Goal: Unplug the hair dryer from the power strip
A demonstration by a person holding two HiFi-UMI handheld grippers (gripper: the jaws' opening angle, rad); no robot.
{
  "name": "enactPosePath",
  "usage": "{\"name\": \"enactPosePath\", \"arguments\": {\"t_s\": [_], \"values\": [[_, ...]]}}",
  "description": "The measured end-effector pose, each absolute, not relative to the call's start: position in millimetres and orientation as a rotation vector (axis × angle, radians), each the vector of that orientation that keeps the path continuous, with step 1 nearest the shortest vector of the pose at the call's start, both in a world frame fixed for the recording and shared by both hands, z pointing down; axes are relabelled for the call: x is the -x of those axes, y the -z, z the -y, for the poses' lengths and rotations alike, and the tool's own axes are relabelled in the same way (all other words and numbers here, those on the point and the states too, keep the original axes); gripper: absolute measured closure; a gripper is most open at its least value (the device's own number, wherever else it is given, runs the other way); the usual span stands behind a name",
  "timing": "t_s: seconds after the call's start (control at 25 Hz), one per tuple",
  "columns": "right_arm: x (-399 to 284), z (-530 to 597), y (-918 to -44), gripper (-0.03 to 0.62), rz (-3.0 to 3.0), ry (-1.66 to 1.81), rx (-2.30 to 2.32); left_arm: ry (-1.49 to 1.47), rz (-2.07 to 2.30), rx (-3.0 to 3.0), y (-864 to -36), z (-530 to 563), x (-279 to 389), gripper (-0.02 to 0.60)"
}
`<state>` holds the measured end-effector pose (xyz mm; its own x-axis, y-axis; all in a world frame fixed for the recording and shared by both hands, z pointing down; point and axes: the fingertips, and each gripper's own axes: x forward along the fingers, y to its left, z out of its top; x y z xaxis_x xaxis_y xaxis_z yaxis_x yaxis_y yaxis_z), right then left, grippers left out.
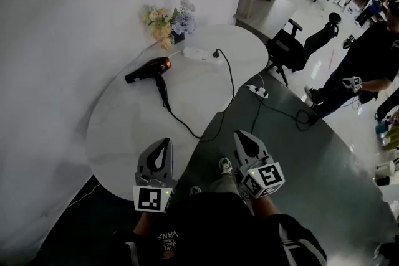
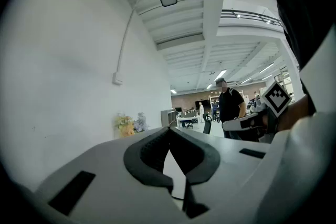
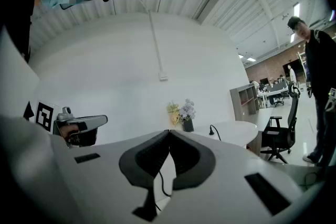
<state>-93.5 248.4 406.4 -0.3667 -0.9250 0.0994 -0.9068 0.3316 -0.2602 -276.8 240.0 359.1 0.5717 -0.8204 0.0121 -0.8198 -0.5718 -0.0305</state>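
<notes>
Left gripper (image 1: 164, 142): jaws are brought together with nothing between them; it is held level over the near rim of the bench (image 1: 118, 134).
Right gripper (image 1: 240, 134): jaws are likewise closed on nothing; it is held just beside the left gripper, past the bench rim and over the floor.
Cord (image 1: 182, 123): the nearest item ahead of both grippers; it is draped over the bench rim between them and looped back up to the plug.
Hair dryer (image 1: 148, 70): laid on its side well ahead of the left gripper.
Power strip (image 1: 199, 53): lying flat, far ahead, beyond the hair dryer and near the flowers (image 1: 165, 20).
Plug (image 1: 216, 53): seated in the strip end on the right gripper's side; the task is judged not yet started.
Step in hand: the reach to the strip is judged to come first.
Opening: both sets of jaws are to be parted before arrival.
Bracing: the strip body is to be pinned with the left gripper, since a light strip is likely to lift with the plug.
Extraction: the plug body is to be clamped by the right gripper and drawn straight out along its pins.
Caution: the cord is not to be pulled; the hair dryer could be dragged.
</notes>
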Motion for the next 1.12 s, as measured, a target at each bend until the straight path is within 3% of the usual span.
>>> {"name": "enactPosePath", "arguments": {"t_s": [0.44, 1.12], "values": [[75, -250, -407, 0.548, -2.458, 0.423, 1.700, 0.053, -1.435, 2.764, -368, -242, 259, 0.563], [-33, -142, -422, 0.548, -2.592, 0.452, 1.636, 0.140, -1.650, 2.646, -389, -148, 173, 0.561]]}}
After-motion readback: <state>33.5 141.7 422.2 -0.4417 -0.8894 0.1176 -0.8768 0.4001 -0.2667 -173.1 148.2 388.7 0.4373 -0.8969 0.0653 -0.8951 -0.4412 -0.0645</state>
